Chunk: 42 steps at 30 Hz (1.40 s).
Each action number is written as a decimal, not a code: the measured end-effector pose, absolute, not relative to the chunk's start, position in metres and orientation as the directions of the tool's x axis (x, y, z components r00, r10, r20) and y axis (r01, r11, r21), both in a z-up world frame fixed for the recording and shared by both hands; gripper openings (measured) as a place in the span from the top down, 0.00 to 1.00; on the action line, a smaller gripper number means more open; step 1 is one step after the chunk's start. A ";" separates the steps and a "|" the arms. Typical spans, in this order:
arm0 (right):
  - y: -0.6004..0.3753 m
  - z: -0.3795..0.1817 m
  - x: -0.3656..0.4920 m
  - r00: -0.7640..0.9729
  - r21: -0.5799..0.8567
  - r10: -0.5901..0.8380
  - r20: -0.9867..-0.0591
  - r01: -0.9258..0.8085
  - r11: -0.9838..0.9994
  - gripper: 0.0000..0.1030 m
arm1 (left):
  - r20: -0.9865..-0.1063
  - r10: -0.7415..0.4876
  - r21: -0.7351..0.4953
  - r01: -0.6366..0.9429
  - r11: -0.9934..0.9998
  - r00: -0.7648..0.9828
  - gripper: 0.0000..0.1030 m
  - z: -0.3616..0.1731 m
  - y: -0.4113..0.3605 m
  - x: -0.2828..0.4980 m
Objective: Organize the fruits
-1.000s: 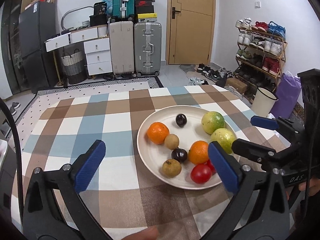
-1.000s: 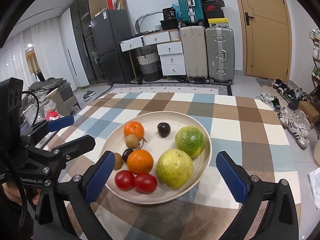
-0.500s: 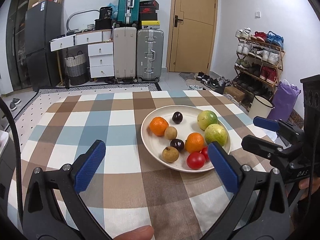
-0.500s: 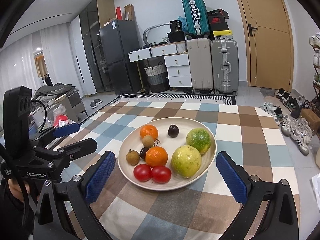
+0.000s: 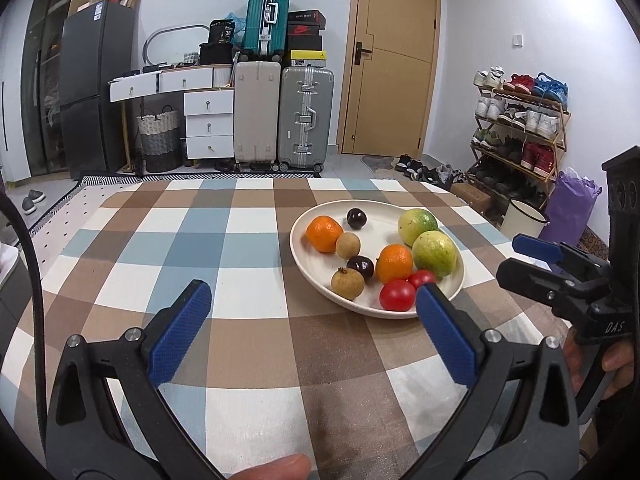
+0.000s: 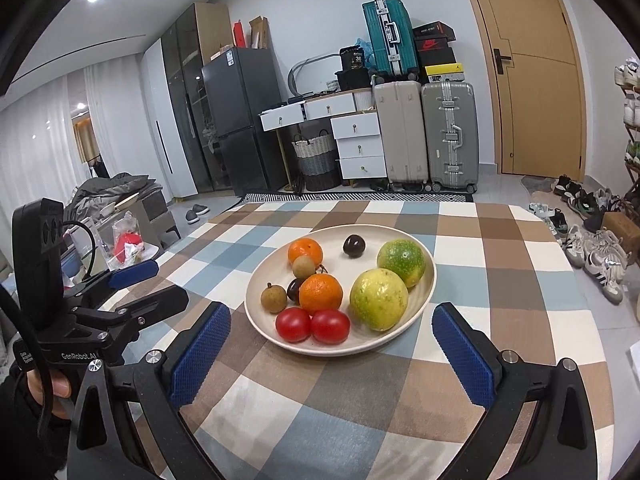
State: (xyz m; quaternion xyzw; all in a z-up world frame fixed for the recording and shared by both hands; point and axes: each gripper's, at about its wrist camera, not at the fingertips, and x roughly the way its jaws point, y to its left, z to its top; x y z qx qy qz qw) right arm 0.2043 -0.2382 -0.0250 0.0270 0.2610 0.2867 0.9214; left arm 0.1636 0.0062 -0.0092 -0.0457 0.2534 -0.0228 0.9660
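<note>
You were at the end of the job, by my reading, or between steps; all the fruit lay gathered on the plate (image 6: 428, 280), which sat on the checked tablecloth (image 5: 224, 248) toward the right side of the table; nothing lay loose on the cloth. Your left gripper (image 5: 312, 312) had its jaws spread wide and held nothing; your right gripper (image 6: 332, 328) was equally wide and empty, hanging just short of the plate's near rim. On the plate you had two oranges (image 6: 320, 294), two tomatoes (image 6: 293, 324), two large green-yellow fruits (image 6: 379, 299), small brown ones and two dark ones. If anything was left, the next move called for a gentle pinch on a round fruit that would roll. Compared with a second earlier, you had drawn both grippers back and up; the plate looked smaller and farther, with more cloth showing in front of it.
</note>
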 end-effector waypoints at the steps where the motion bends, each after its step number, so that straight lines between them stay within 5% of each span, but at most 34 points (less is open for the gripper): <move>1: -0.238 -0.026 0.204 0.699 0.198 0.542 -0.465 -0.515 0.834 0.00 | -0.483 -0.067 -0.100 0.021 0.995 0.873 0.01 -0.010 0.006 0.164; 42: -0.244 -0.023 0.200 0.729 0.197 0.532 -0.430 -0.500 0.844 0.00 | -0.474 -0.069 -0.111 0.018 0.994 0.878 0.01 -0.019 0.009 0.160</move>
